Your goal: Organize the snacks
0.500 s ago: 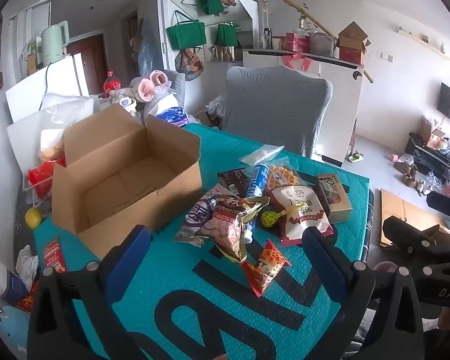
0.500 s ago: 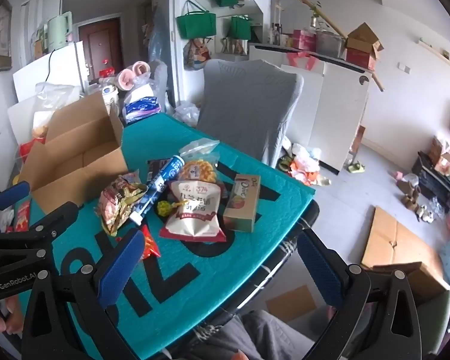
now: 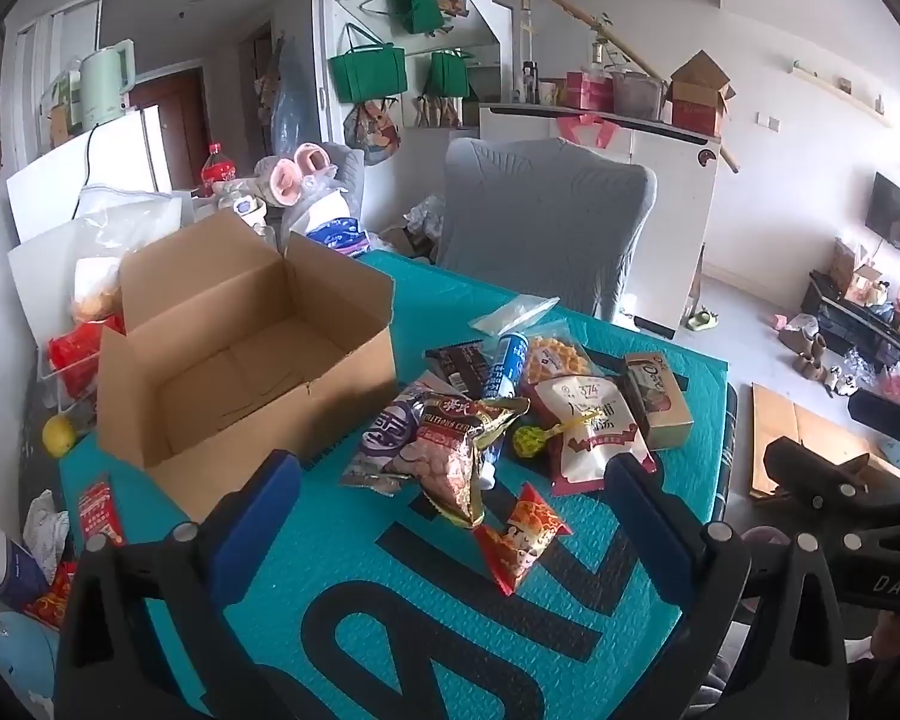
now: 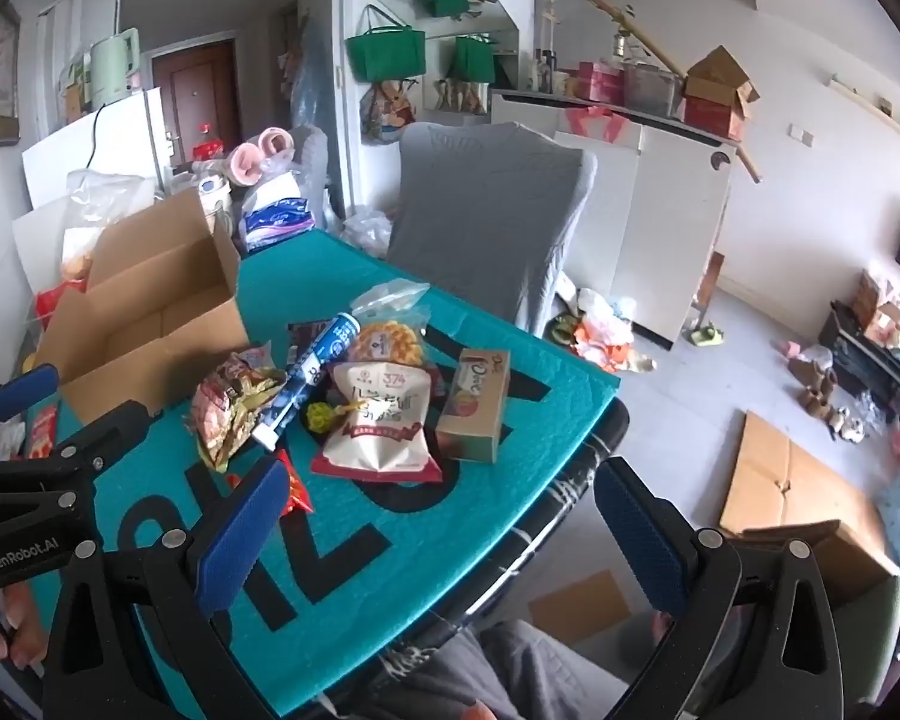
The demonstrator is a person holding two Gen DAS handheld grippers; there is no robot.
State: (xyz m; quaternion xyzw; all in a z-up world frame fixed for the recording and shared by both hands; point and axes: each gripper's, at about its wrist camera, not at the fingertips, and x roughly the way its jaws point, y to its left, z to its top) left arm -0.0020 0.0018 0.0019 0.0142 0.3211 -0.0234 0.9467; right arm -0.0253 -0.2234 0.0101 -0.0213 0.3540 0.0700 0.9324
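Left wrist view: we are holding the left tongs [image 3: 450, 516] released, jaws spread wide, above the near part of the teal surface [image 3: 576, 648]. Nothing is lying between the blue pads [image 3: 258, 516]. We are seeing the open cardboard box [image 3: 240, 354] standing on the left half of the surface, flaps up, its near left corner close to the surface's left edge. The snack pile is lying just right of the box: a gold-and-red peanut bag [image 3: 456, 450] nearest the box wall, a blue tube [image 3: 504, 360] behind it, a white pouch [image 3: 588, 426] and a tan carton [image 3: 657, 399] toward the right edge. A small red triangular packet [image 3: 522, 534] is lying apart from the pile, nearest the tongs. Bare teal mat is showing between this packet and the near edge.

Right wrist view: we are holding the right tongs [image 4: 444, 534] released as well, jaws wide, over the surface's near right corner, with the right pad hanging past the edge above the floor [image 4: 678, 420]. The tan carton [image 4: 474, 405] is sitting closest to the right edge, and the white pouch [image 4: 378, 426] is touching its left side. A grey-covered chair [image 4: 486, 222] is standing against the far edge.
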